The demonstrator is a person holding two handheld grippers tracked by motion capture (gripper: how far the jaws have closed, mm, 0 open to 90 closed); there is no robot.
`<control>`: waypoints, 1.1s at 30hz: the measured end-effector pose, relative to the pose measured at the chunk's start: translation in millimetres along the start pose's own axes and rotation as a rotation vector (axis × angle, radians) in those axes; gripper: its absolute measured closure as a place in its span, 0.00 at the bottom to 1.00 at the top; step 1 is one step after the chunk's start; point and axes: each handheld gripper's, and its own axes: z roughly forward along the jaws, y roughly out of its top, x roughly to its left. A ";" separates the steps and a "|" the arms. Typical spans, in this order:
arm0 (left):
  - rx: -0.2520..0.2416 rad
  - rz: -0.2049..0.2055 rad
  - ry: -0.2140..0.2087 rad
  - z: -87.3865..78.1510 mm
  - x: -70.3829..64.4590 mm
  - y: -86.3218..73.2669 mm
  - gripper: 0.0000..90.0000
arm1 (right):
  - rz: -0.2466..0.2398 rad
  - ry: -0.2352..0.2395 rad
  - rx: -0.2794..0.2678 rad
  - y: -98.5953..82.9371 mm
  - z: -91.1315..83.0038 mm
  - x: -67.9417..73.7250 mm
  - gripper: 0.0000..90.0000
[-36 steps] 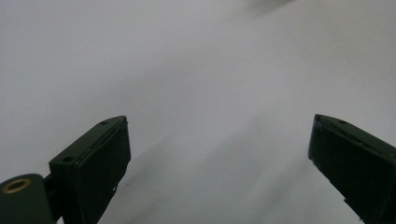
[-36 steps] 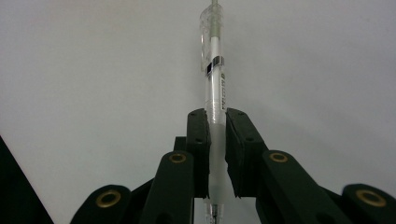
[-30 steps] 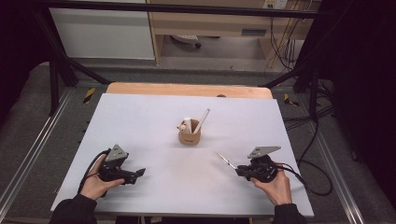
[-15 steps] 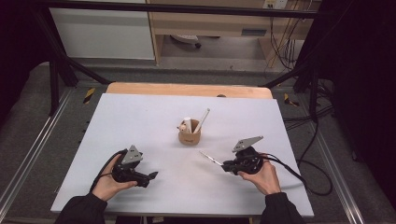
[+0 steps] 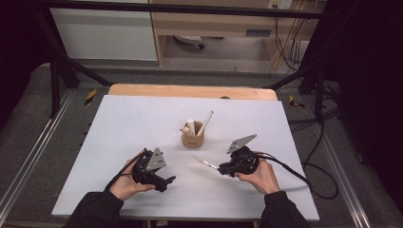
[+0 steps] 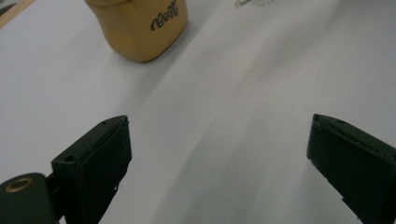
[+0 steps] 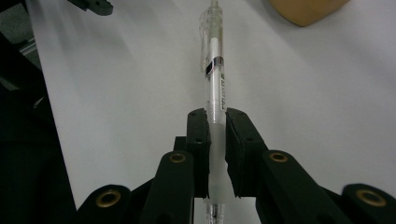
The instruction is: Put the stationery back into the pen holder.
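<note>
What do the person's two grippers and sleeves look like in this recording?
Both the left gripper and the right gripper are black, each topped by a grey three-cornered plate and trailing a black cable. Up close, the jaws are blocky black pads on linked black arms with brass-coloured rings at the joints. The person wears dark long sleeves.

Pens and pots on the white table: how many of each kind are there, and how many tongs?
Clear pen held in the right tongs: 1
White sticks standing in the cup: 2
Tan cup: 1
Tongs, right plus left: 2
Total: 6
</note>
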 end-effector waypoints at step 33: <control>-0.013 0.553 0.020 37.7 -44.0 66.3 0.29 | -0.027 0.029 0.093 22.4 6.4 9.2 0.89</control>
